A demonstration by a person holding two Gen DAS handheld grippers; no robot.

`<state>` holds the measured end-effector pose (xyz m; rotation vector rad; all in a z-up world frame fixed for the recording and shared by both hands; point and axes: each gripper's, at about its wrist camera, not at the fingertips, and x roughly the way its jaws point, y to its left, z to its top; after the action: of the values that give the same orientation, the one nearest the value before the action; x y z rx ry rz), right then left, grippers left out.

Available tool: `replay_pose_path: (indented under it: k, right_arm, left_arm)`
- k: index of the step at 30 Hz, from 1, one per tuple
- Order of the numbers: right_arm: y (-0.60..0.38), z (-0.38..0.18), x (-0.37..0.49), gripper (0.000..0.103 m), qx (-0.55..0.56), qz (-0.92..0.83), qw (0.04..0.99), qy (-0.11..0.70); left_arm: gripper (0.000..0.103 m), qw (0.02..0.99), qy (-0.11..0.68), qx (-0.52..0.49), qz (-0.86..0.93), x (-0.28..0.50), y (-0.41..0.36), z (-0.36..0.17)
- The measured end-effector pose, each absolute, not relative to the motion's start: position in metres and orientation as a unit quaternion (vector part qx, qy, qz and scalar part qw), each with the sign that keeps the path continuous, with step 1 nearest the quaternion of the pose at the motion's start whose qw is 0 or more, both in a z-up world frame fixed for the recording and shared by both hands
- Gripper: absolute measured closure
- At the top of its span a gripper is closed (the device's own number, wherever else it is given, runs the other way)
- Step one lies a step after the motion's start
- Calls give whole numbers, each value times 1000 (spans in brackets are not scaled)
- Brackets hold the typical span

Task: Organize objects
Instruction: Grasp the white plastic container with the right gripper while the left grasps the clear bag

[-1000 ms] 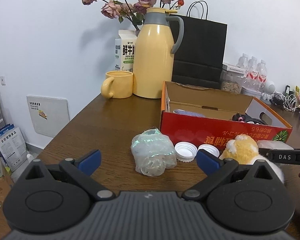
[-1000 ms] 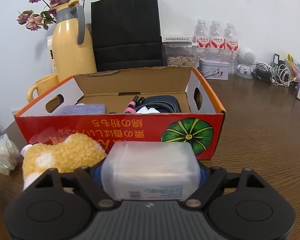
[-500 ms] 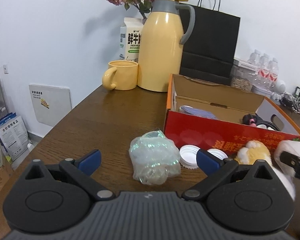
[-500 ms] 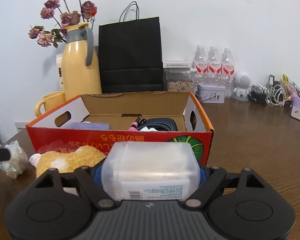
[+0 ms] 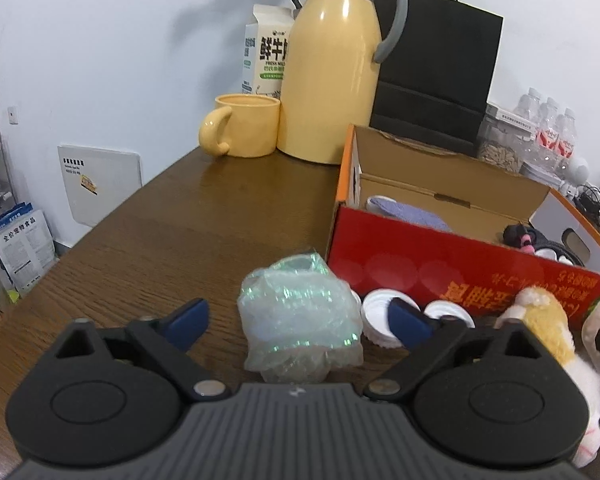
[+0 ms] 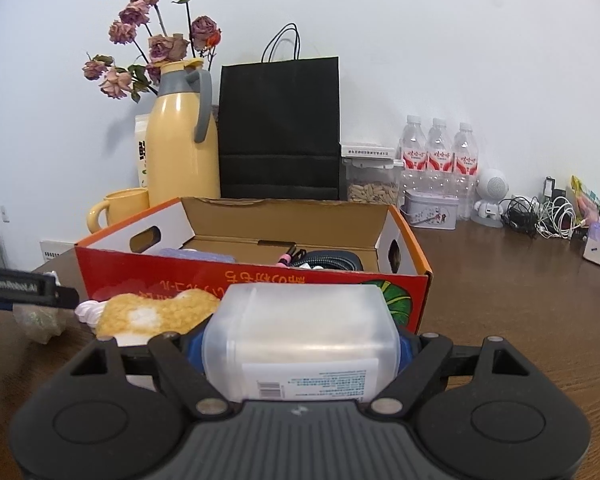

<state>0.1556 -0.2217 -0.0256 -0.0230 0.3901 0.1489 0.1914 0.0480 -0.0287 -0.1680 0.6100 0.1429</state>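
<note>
A crumpled clear plastic bag (image 5: 300,300) lies on the wooden table between the fingers of my left gripper (image 5: 299,319). Its jaws are closing, and a gap still shows on each side of the bag. My right gripper (image 6: 300,344) is shut on a translucent white container (image 6: 300,328) with a printed label, held in front of the red cardboard box (image 6: 260,276). The open box (image 5: 440,264) holds a purple cloth, a dark cable and a pink-tipped item. A yellow and white plush toy (image 5: 540,320) and two white lids (image 5: 374,314) lie against the box front.
Behind the box stand a yellow thermos jug (image 5: 332,72), a yellow mug (image 5: 248,126), a milk carton (image 5: 266,52) and a black paper bag (image 6: 280,128). Water bottles (image 6: 440,152), a tin and tangled cables (image 6: 540,216) line the back right. The table's left edge (image 5: 112,216) drops off.
My left gripper has moved forward and down onto the plastic bag, and its fingers have drawn closer together. The right gripper has drawn back slightly from the box, still gripping the container.
</note>
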Motion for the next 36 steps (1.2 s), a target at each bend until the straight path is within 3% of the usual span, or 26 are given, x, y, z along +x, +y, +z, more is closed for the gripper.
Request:
replay_pose_path:
  k: [4,7,20,36]
  right_arm:
    - [-222,-25,155,22,-11,76,978,193]
    - [-222,-25,155,22,-11,76,979,191]
    - [-222,-22,149,22,-12,78,982,171]
    - [-227,19,156,22,3,105,988,109]
  left_arm:
    - [48,946,308,-90,50,191,48,-32]
    - [60,948,303,-89,35,186,46,-34]
    - [61,964,252,-78,42,162,41,-25]
    - [61,984,169,-44,-31,166,-9,36]
